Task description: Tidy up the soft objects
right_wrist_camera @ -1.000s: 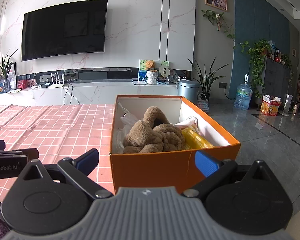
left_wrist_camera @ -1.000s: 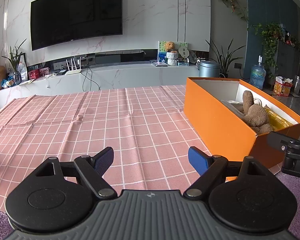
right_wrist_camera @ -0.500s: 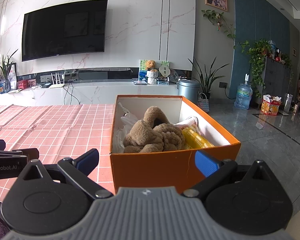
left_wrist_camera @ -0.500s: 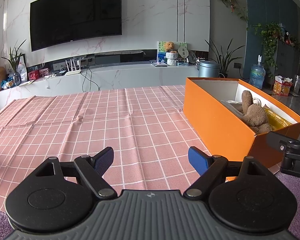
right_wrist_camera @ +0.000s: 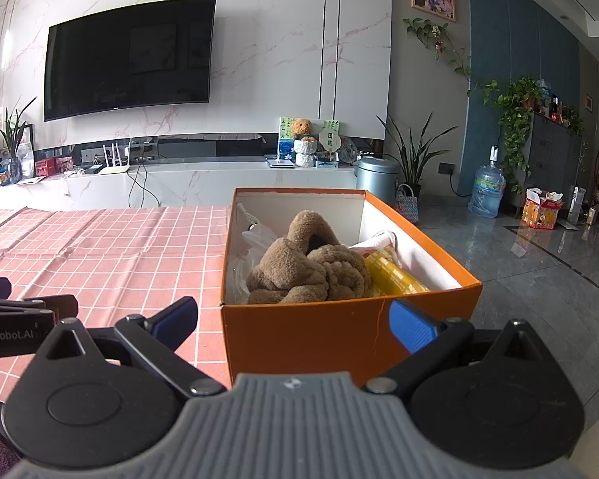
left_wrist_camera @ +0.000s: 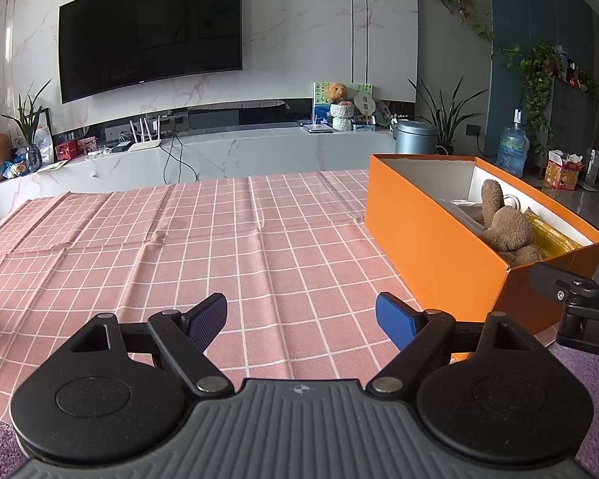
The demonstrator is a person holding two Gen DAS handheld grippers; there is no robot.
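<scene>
Pink checked cloth (left_wrist_camera: pixel 219 247) covers the desk, bare of loose items; the plush (right_wrist_camera: pixel 307 271) sits in the box (right_wrist_camera: pixel 339 331) at 12 o'clock of the right gripper (right_wrist_camera: pixel 293 319). Both it and the left gripper (left_wrist_camera: pixel 301 315) are wide open and empty. Judging the sorting finished, I would withdraw without nudging the box.

A wall-mounted television (left_wrist_camera: pixel 149 32) hangs above a marble console (left_wrist_camera: pixel 219 151).

Marble wall (right_wrist_camera: pixel 259 60), black television (right_wrist_camera: pixel 127 56) (wall-mounted), grey floor (right_wrist_camera: pixel 519 259).
</scene>
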